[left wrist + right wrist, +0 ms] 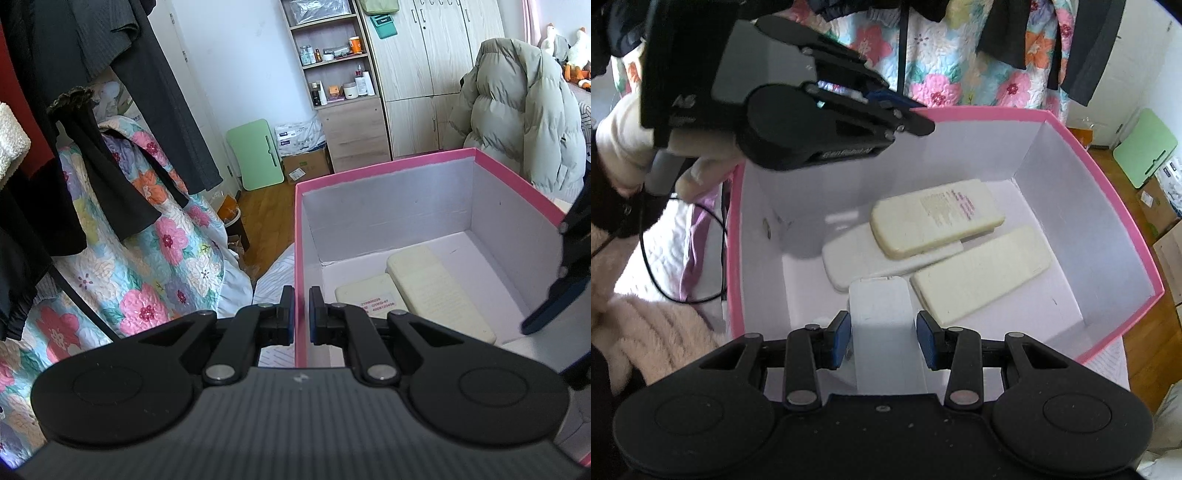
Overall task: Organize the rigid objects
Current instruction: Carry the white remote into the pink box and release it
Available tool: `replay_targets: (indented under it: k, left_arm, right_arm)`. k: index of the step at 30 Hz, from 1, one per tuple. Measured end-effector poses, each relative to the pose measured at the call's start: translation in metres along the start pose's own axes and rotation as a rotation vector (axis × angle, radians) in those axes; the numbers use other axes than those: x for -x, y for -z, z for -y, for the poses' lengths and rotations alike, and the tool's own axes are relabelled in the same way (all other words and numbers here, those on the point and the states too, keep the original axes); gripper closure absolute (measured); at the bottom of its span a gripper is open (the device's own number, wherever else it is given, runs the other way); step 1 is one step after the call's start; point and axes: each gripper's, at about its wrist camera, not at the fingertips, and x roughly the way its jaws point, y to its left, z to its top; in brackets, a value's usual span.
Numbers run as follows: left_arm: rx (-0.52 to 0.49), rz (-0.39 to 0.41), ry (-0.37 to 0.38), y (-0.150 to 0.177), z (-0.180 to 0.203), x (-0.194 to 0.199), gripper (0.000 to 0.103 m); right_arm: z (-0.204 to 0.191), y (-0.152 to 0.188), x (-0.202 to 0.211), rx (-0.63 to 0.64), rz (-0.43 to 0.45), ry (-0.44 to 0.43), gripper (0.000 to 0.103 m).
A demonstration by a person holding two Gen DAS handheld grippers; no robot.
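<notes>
**A:** Above the pink box, which step is this?

**B:** Placing, I think. The right gripper holds a white remote between its half-open jaws, over three remotes already inside. The left gripper, nearly closed, pinches the box wall. Next it should lower into the free floor and release.

**A:** Any writing?

**B:** One remote label shows red digits, too small to read with certainty.
</notes>
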Motion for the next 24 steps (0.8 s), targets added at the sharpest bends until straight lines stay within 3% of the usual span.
replay_targets:
  k: [5,9,14,16,18,20,24]
  left_arm:
    - [-0.002,-0.001,0.000,0.000,0.000,0.000,0.096]
    - [0.002,0.000,0.001,0.000,0.000,0.000,0.096]
    - [0.004,-0.002,0.003,0.000,-0.002,0.000,0.096]
    - [0.003,-0.003,0.004,0.000,-0.002,0.000,0.096]
    - [0.003,-0.003,0.002,-0.001,-0.002,0.000,0.096]
    - [0.002,-0.003,0.003,-0.001,-0.002,0.000,0.096]
    - [0.001,-0.004,0.003,-0.001,-0.002,0.000,0.096]
  right_arm:
    - [0.003,-0.011,-0.003,0.006,0.060,-0.021,0.059]
    - [0.003,-0.015,-0.016,0.050,0.028,-0.061,0.059]
    - [0.015,0.001,0.022,-0.142,0.208,-0.067,0.056]
    - [0.018,0.019,0.047,-0.206,0.302,-0.028,0.055]
    - [0.019,0.040,0.070,-0.242,0.382,0.015,0.044]
    - [0.020,0.064,0.090,-0.293,0.436,0.079,0.041]
    - [0.024,0.115,0.110,-0.384,0.399,0.216,0.041]
